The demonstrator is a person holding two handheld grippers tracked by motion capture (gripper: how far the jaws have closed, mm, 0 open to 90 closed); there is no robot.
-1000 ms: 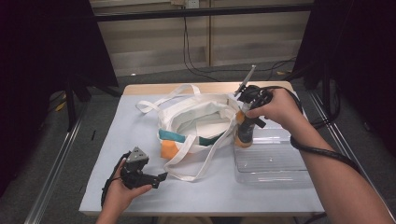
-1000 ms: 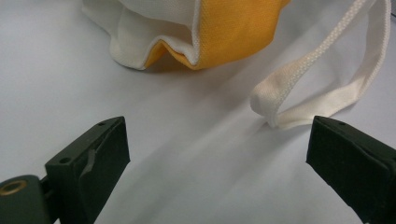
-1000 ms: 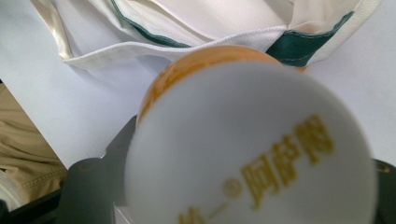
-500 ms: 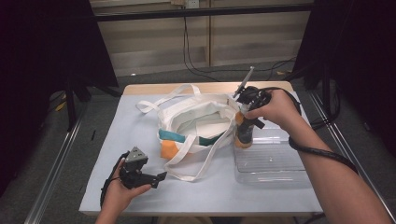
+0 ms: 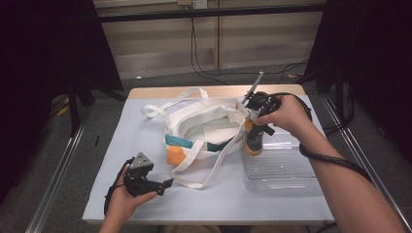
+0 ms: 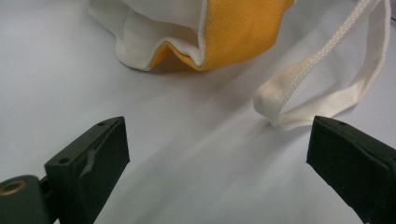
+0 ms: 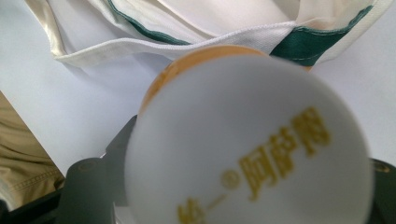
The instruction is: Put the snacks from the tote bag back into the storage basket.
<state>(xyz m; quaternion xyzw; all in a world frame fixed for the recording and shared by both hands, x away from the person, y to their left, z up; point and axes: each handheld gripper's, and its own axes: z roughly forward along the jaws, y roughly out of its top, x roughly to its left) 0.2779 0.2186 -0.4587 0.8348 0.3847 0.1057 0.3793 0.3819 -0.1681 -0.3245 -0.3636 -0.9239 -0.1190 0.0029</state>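
A white tote bag [image 5: 204, 127] with teal and orange patches lies open in the middle of the table. My right gripper [image 5: 254, 132] points down at the bag's right side, shut on a bottle [image 5: 252, 144] with an orange body and a white cap [image 7: 247, 149] that bears yellow print. The bottle stands at the left end of a clear plastic tray [image 5: 284, 170]. At the front left, my left gripper [image 5: 164, 184] rests low over the table, open, with nothing between its jaws. In the left gripper view the bag's orange corner [image 6: 233, 32] and a strap loop [image 6: 317, 84] lie just ahead.
A white sheet covers the table [image 5: 141, 131], with bare room at its front and left. The bag's long straps [image 5: 170, 104] trail toward the far left and the front. Cables hang behind the table's far edge. Metal rails run along both sides on the floor.
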